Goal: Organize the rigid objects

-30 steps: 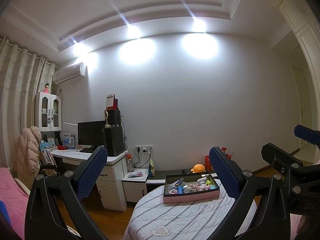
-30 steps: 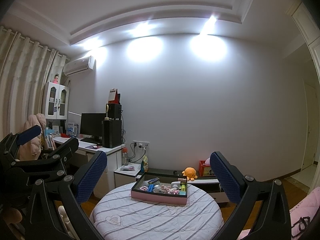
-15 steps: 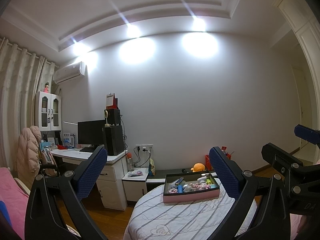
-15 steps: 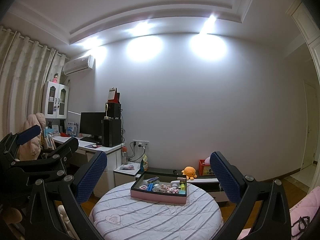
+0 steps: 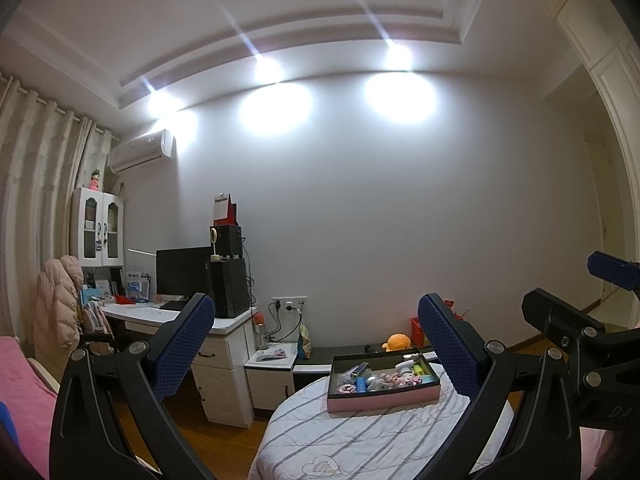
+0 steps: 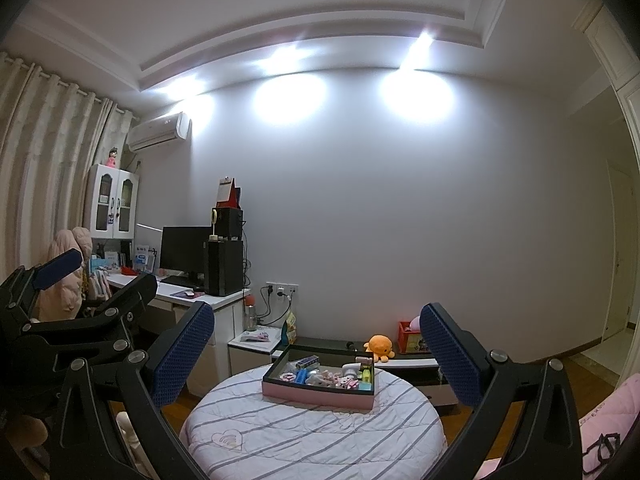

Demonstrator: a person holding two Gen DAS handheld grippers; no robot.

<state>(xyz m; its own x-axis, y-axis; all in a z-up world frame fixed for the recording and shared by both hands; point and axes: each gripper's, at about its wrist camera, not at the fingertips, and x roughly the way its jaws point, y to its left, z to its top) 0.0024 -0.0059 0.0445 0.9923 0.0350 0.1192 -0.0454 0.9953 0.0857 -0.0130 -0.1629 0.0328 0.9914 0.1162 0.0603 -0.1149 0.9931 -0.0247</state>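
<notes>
Far left: white desk (image 6: 208, 300) with black monitor (image 6: 182, 249) and black tower (image 6: 223, 266), well apart from the work. At centre: round table under a grey-striped white quilted cover (image 6: 312, 432), bearing a shallow rectangular tray, pink outside and dark inside (image 6: 316, 393), set toward the far edge. Inside the tray, a loose jumble of small hard-looking trinkets (image 6: 330, 376): pink, blue, white and yellow pieces, too small to name singly. Behind, an orange plush octopus (image 6: 379, 345) on a low dark bench.

Judged likely light, stiff and a little slick, being small plastic-like pieces; prone to skidding or tipping if pinched off-centre. Best taken across the narrow middle of one piece at a time, from above, clear of neighbours. Tray walls low, so little to snag on, but the soft cover underneath may let the tray shift if pushed.

Left gripper (image 5: 316, 344): blue-padded fingers (image 5: 182, 350) spread wide, released, nothing between them, held up and well short of the tray (image 5: 384, 394). Right gripper (image 6: 316, 356): likewise spread wide and released, gripping nothing, touching nothing, tray framed between its pads. Each claw visible at the edge of the other's view, side by side.
</notes>
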